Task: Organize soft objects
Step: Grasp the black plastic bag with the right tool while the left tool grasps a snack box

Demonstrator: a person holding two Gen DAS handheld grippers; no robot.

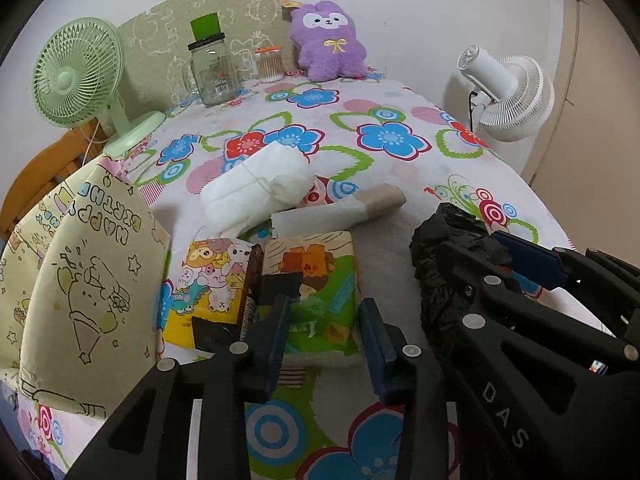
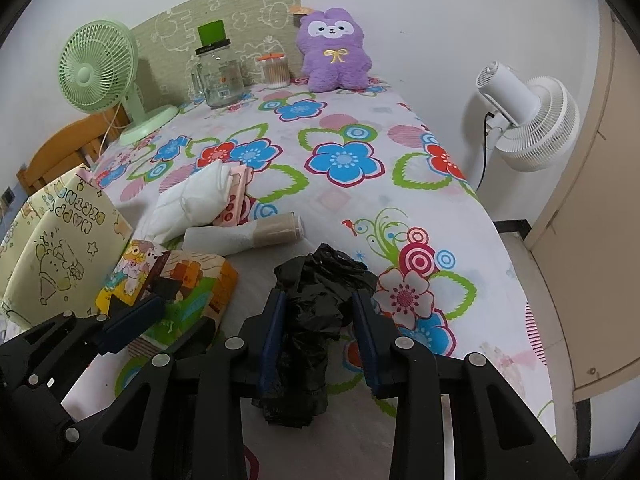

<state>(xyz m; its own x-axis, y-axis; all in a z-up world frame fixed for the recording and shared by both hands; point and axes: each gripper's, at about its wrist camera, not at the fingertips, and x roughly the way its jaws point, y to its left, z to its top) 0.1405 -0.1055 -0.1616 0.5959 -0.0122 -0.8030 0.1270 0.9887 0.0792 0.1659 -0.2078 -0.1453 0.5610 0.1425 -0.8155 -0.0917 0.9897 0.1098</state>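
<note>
One crumpled black plastic bag (image 2: 312, 300), glossy, between spread right gripper (image 2: 320, 332) fingers (image 2: 272, 332)

Left wrist view: low and close over the near end of the flower-print surface (image 1: 372, 92), facing its far wall, tissue pack (image 1: 316, 292) right ahead. Right wrist view: just to the right, same heading, black plastic bag (image 2: 316, 312) right ahead. Shared: the whole surface, purple plush (image 1: 328, 40), green fan (image 1: 76, 76), white fan (image 1: 512, 96), each other's jaws.
</note>
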